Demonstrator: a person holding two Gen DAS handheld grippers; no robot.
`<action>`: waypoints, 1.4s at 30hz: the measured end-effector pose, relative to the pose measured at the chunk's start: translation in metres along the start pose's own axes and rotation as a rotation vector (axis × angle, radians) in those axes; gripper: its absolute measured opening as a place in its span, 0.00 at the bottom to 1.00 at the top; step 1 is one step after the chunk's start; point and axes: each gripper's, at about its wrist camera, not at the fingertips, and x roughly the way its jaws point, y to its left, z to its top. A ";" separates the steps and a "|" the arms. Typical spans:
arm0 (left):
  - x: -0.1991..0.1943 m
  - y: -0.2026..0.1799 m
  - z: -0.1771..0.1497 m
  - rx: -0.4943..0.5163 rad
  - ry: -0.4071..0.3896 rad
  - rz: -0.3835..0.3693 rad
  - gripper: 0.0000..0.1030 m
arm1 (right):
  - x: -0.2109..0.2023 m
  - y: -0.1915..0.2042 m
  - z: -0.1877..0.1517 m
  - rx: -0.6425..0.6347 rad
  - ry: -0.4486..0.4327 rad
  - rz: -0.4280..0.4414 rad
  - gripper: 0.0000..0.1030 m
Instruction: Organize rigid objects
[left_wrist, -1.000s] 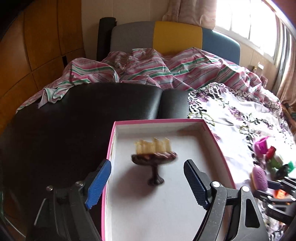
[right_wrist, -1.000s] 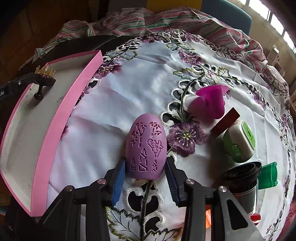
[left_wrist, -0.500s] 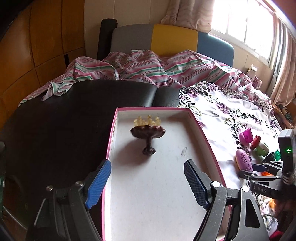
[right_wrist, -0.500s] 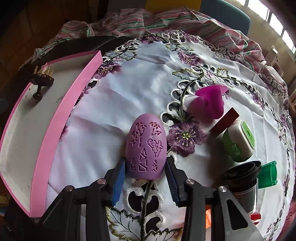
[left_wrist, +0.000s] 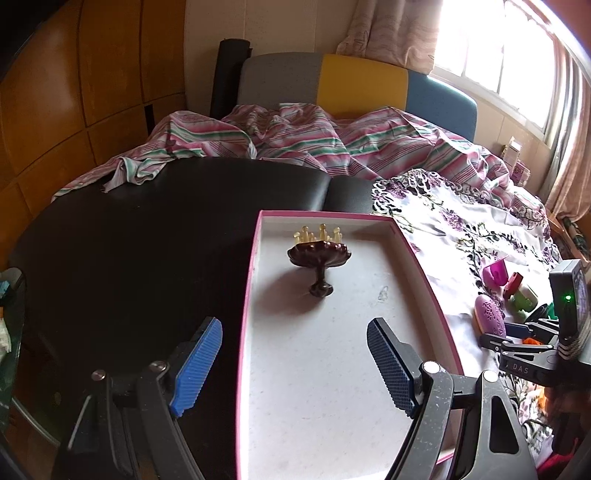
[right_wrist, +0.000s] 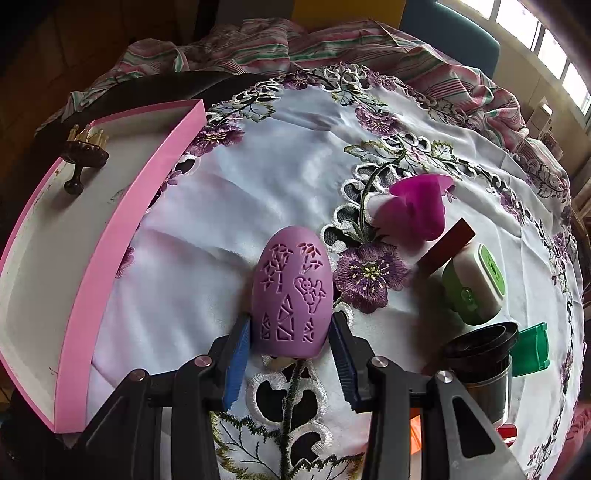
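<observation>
Right gripper (right_wrist: 291, 360) has its 2 pads snug on the blunt end of the purple egg (right_wrist: 291, 291), looks clamped, though it might be only touching. The egg lies on the tablecloth (right_wrist: 314, 155), long axis pointing straight away from the jaws. Pink tray (right_wrist: 122, 229) is off to its left. Left gripper (left_wrist: 295, 365) hangs wide open and empty over the tray, with the little brown pedestal dish (left_wrist: 319, 258) standing farther in.

Dark surface (left_wrist: 147, 236), embroidered floral cloth (right_wrist: 314, 147) over right part. Pink-rimmed tray (right_wrist: 122, 243) directly on surface, at cloth's left edge. Striped fabric (left_wrist: 295, 144) bunched along far edge.

On cloth: purple egg (right_wrist: 291, 291), magenta piece (right_wrist: 417, 206), green-white case (right_wrist: 476, 280), black cup (right_wrist: 480, 354).
</observation>
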 end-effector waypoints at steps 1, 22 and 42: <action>-0.001 0.001 0.000 -0.002 0.001 0.003 0.79 | 0.000 0.000 0.000 -0.002 -0.001 -0.002 0.41; -0.011 0.044 -0.013 -0.077 0.002 0.047 0.79 | -0.001 0.007 -0.001 -0.009 -0.011 -0.053 0.40; -0.015 0.067 -0.018 -0.123 0.003 0.047 0.79 | -0.060 0.071 0.039 -0.008 -0.156 0.100 0.04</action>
